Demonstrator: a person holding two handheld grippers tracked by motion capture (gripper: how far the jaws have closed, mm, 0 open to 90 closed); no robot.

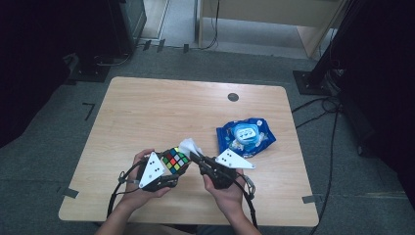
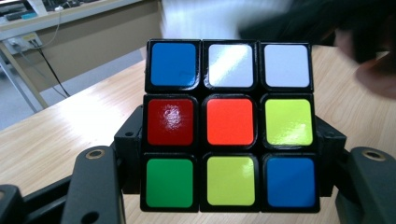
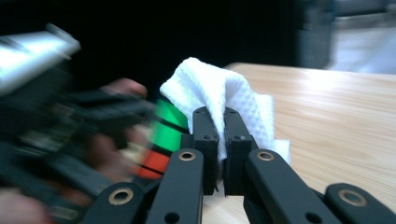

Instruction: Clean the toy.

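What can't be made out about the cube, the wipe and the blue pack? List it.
- Puzzle cube: left gripper view gives one face; the others are turned away.
- White wipe: right gripper view, its lower part is hidden between the fingers.
- Blue wipes pack: high view, print too small to read.

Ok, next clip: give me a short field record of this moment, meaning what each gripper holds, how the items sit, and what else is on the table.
left gripper: shut on the puzzle cube, held above the table
right gripper: shut on a white wipe
wipe position: at the cube's right side in the high view; contact unclear
cube face toward left gripper view: mixed colours, orange centre
also on table: blue wipes packet, to the right of the grippers
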